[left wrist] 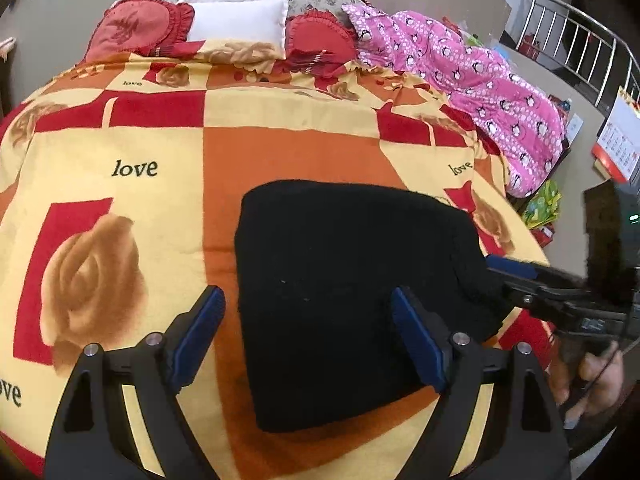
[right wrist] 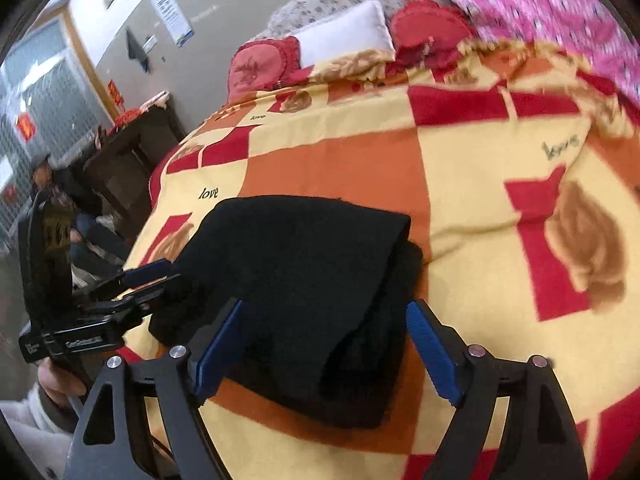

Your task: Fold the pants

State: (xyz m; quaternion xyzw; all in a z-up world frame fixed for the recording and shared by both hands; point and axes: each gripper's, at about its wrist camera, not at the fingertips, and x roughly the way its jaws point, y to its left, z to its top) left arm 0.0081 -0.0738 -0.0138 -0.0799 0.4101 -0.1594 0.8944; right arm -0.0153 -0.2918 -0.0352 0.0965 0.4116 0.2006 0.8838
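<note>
The black pants (left wrist: 352, 280) lie folded into a thick rectangular bundle on the orange, yellow and red blanket (left wrist: 132, 216). My left gripper (left wrist: 308, 320) is open just above the bundle's near left edge, holding nothing. In the right wrist view the same pants (right wrist: 304, 280) show stacked layers at their right side. My right gripper (right wrist: 324, 336) is open over the bundle's near edge, holding nothing. The right gripper (left wrist: 516, 276) also shows in the left wrist view at the pants' right edge, and the left gripper (right wrist: 144, 280) shows in the right wrist view at their left edge.
Red heart cushions (left wrist: 136, 28), a white pillow (left wrist: 240, 20) and a pink penguin quilt (left wrist: 488, 88) lie at the bed's far end. A metal railing (left wrist: 580, 40) stands at the right. A dark wooden cabinet (right wrist: 132, 152) and a seated person (right wrist: 52, 184) are left of the bed.
</note>
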